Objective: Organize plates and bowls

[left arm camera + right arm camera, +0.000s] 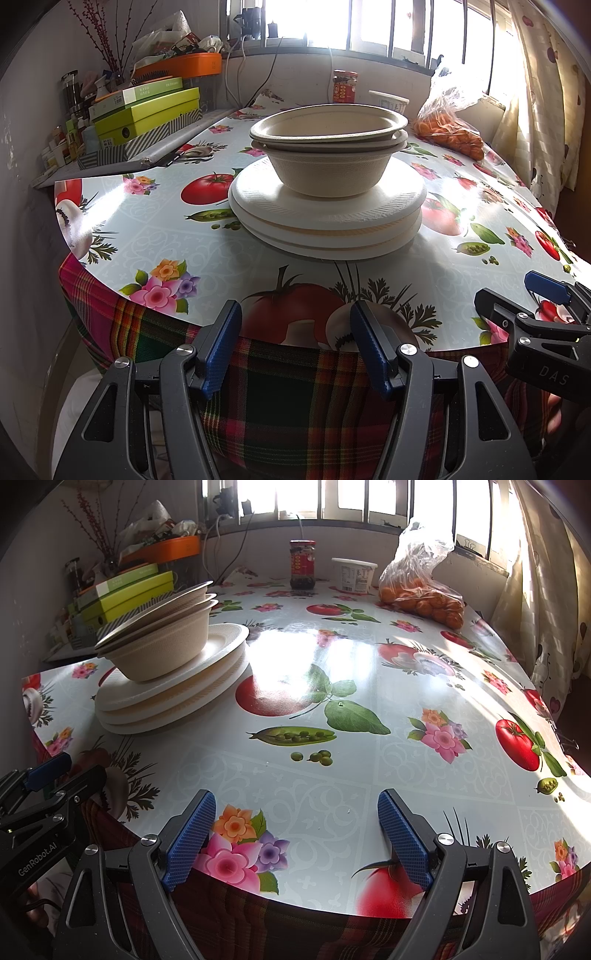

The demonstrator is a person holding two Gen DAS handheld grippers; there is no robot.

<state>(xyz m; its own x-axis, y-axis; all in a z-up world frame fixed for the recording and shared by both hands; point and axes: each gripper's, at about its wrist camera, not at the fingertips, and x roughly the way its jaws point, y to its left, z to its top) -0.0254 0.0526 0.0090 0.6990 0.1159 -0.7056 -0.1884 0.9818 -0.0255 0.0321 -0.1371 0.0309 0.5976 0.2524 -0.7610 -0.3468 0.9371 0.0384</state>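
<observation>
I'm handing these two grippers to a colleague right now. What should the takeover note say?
Left gripper: open, empty, at the table's near edge, facing the stack.
Right gripper: open, empty, over the near edge of the table.
Bowls: nested, top one tilted, sitting on the stacked plates at the table's left side.
Done: everything appears gathered in one pile.
Left: possibly seat the top bowl level; otherwise nothing loose in view.

We see beige bowls (328, 155) | white plates (327, 218) | fruit-and-flower tablecloth (332, 760) | blue-padded grippers (295, 347) | plaid cloth (295, 406)
</observation>
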